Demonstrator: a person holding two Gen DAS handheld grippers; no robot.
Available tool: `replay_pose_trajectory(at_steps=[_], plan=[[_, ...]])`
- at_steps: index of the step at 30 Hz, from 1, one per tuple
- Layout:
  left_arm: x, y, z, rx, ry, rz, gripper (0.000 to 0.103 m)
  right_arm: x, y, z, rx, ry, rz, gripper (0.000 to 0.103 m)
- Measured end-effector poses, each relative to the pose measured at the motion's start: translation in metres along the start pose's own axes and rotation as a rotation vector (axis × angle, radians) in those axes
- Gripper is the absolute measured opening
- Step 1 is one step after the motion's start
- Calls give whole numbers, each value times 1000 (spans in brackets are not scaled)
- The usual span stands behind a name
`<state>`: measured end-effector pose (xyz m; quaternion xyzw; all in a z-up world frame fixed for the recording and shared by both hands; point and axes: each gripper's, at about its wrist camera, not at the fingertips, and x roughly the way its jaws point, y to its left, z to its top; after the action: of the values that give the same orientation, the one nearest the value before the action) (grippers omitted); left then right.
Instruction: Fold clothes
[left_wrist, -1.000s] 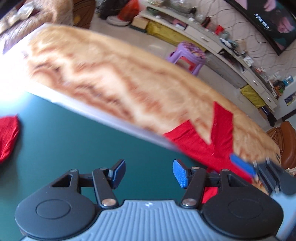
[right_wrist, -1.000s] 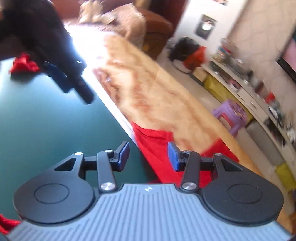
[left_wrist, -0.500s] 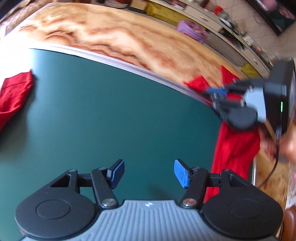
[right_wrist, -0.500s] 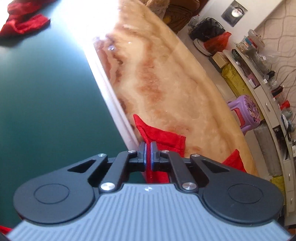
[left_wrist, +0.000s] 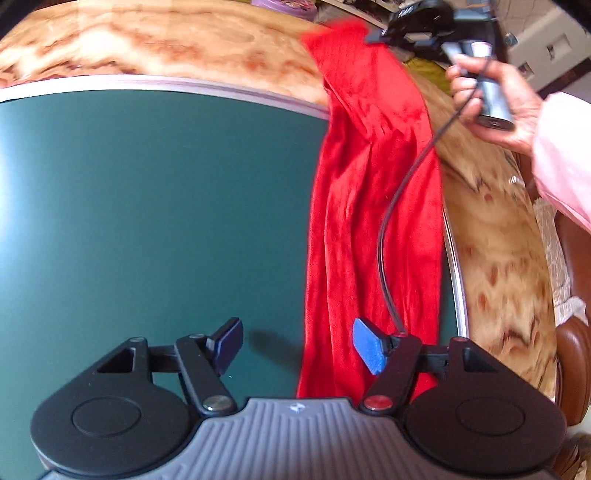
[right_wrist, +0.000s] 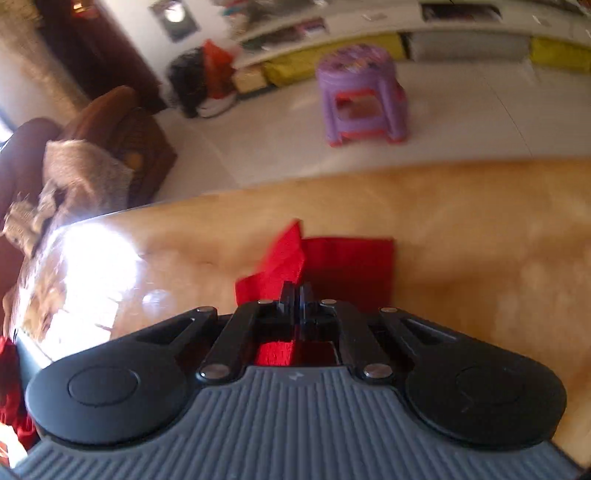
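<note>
Over a dark green mat (left_wrist: 147, 206) laid on a marbled tan table (left_wrist: 184, 48), the right gripper (right_wrist: 295, 295) pinches the top edge of a red garment (left_wrist: 373, 206), its two fingers pressed shut on the cloth. One long red piece hangs from that grip, lifted at the far right and trailing down across the mat's right edge toward the near side (soft, velvety, creased in long vertical folds). The left gripper (left_wrist: 297, 343) sits low at the near edge with its two blue-padded fingers (left_wrist: 365, 347) spread wide and holding nothing; the right pad lies in front of the cloth's lower end. A bare hand (left_wrist: 495, 99) in a pink sleeve grasps the right tool's handle, a black cable (left_wrist: 384, 229) looping down before the fabric. From the right wrist, more red cloth shows at the far left edge, blurred. One purple stool (right_wrist: 364, 92) stands on the pale floor beyond the table. No containers can be made out clearly.
</note>
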<state>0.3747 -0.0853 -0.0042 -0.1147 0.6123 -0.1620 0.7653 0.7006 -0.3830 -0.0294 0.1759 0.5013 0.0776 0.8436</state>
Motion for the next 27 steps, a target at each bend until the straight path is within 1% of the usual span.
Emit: replay_pose_trajectory(at_steps=[1,2,3,4,6,8,12,14,15,16,18,19,21,23,25,27], plan=[[1,-3,-1,13,-1,6,73,9,-13,-2,25,12,-33,7],[1,-6,-3,27,-2,13,73,15,-21,-4,47,25,-48,7],[2,-9,-4,40,-3,19,72,15,-28,-5,75,22,-25,8],[1,-11,-5,49,-5,22,72,13,-32,-5,94,6,-8,18],[0,-13,-7,58,-5,18,70,11,-29,-6,55,-11,-16,32],[0,-15,-8,66,-3,18,70,12,-22,-4,-2,-15,-26,33],[-1,-16,-10,68,-1,22,70,14,-6,6,-58,-5,-31,33],[1,-17,-9,74,-1,25,70,20,0,11,-81,24,-70,33],[2,-17,-8,77,-1,27,70,23,1,11,-88,32,-73,33],[3,-17,-8,79,-2,27,70,24,6,12,-99,42,-68,32],[4,-18,-9,83,-3,27,70,24,14,10,-131,46,-105,17],[5,-18,-9,85,-4,27,70,23,16,8,-141,51,-104,5],[5,-19,-9,87,-7,29,70,17,22,7,-167,28,-121,3],[5,-20,-9,89,-9,31,70,6,28,9,-173,-10,-106,2],[5,-20,-9,90,-11,33,71,-9,29,14,-164,-64,-92,2],[5,-21,-9,94,-12,34,71,-17,25,21,-141,-101,-100,2]])
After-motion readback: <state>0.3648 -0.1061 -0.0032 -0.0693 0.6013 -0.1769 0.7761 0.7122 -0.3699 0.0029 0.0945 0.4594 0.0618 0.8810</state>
